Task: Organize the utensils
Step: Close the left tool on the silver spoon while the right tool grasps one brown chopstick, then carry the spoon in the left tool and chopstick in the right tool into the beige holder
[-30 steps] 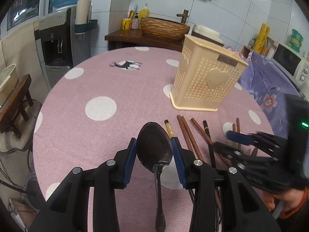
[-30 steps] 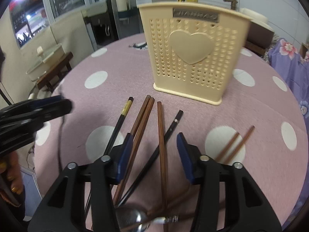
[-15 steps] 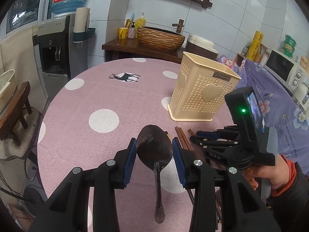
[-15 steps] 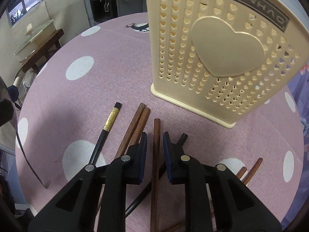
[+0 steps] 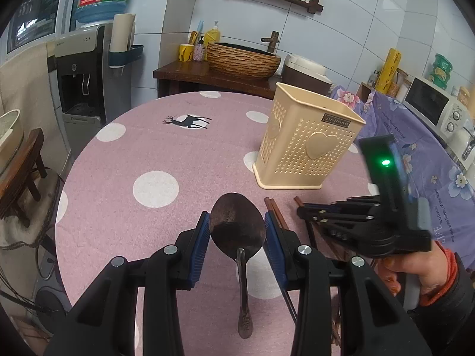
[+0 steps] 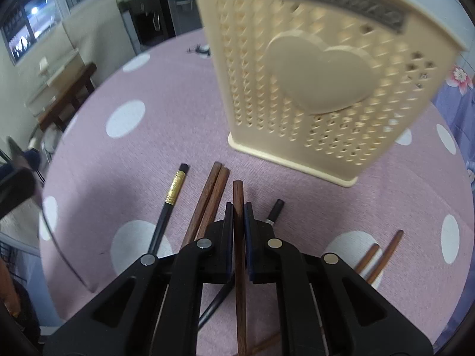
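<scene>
Dark metal spoon bowl-up, brown wooden chopstick near upright cream perforated holder.

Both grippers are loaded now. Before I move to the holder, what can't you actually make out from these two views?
- Inside of the cream utensil holder: both views show only its walls.
- Lower end of the brown chopstick in the right gripper: cut off by the frame's bottom edge.
- Holder's label: motion-blurred in the right wrist view.
- Chopsticks under the right gripper in the left wrist view: hidden by it.
- Whether the spoon in the left gripper clears the table: unclear.
</scene>
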`<state>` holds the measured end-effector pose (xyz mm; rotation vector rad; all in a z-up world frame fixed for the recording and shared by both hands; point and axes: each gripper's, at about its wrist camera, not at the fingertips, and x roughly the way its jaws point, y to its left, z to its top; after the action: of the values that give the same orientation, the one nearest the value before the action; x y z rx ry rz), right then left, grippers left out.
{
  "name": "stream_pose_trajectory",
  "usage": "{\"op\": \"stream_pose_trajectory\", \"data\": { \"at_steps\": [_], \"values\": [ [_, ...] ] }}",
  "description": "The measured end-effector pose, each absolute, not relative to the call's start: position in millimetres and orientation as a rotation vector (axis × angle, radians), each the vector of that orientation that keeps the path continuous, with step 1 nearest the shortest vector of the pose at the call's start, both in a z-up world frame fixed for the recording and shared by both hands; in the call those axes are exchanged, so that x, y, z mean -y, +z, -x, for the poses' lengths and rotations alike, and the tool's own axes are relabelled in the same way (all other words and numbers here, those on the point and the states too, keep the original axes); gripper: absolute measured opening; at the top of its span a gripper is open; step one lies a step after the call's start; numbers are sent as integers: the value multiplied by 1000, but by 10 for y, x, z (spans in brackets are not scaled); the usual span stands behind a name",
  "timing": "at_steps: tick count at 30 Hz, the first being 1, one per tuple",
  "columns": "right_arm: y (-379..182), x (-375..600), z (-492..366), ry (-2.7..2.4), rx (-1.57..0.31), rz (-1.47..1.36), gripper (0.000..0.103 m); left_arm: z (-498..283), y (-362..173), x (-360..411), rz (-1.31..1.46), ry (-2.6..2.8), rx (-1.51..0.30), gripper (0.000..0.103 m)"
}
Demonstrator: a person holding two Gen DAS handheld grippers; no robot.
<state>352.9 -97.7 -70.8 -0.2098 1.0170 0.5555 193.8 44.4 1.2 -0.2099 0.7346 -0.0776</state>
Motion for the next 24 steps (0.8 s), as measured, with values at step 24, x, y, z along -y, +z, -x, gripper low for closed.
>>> {"op": "stream_pose_trajectory", "data": {
  "at_steps": [24],
  "values": [
    [616, 2273, -3012, 463, -595, -84, 8, -1953, 143, -327, 190, -76, -679, 38]
  ]
}}
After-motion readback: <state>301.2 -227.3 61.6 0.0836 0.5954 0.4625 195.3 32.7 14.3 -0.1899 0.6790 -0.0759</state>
